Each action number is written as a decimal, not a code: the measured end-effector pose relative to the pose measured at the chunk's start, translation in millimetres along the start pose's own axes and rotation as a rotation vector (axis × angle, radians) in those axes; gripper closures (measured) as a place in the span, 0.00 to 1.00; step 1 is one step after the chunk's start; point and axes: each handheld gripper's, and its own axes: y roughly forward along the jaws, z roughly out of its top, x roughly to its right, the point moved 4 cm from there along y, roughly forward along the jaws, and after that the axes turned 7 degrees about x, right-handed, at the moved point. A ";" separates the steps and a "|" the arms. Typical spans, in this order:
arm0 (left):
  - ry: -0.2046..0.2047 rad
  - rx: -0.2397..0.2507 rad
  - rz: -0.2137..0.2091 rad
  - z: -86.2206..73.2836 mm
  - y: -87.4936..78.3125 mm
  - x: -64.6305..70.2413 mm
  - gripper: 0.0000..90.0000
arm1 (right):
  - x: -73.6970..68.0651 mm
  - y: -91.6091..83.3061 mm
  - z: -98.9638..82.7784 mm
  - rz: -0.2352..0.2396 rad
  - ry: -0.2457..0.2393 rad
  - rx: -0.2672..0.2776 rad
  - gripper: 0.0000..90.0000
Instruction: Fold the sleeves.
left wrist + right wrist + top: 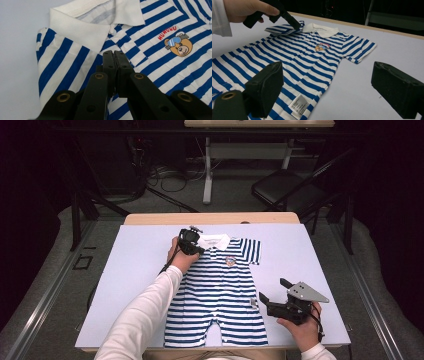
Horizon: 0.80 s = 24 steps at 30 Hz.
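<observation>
A blue-and-white striped baby romper (220,290) lies flat on the pale table (135,270), white collar (82,27) at the far end and a bear print (181,46) on the chest. Its left sleeve (279,29) is folded inward over the shoulder. My left gripper (197,250) sits at that shoulder beside the collar, its jaws pressed together (115,53) at the folded sleeve's edge (296,25). My right gripper (274,290) rests on the table to the right of the romper's legs, jaws wide open (327,67) with nothing between them.
The right sleeve (362,50) lies spread out flat. A care label (298,103) sticks out at the romper's side seam. Beyond the table stand a black chair (285,190) and another table's legs (207,170), with cables (170,175) on the floor.
</observation>
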 end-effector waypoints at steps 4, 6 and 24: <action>-0.002 -0.010 -0.010 -1.7 3.1 1.7 0.98 | 0.3 0.1 -0.1 0.000 0.001 -0.001 0.12; 0.002 -0.014 -0.011 -2.2 4.6 2.9 0.98 | 0.2 0.3 -0.2 0.000 0.000 -0.003 0.12; -0.014 -0.023 -0.011 -5.8 15.3 8.7 0.98 | -0.1 0.3 -0.2 0.002 0.003 -0.004 0.12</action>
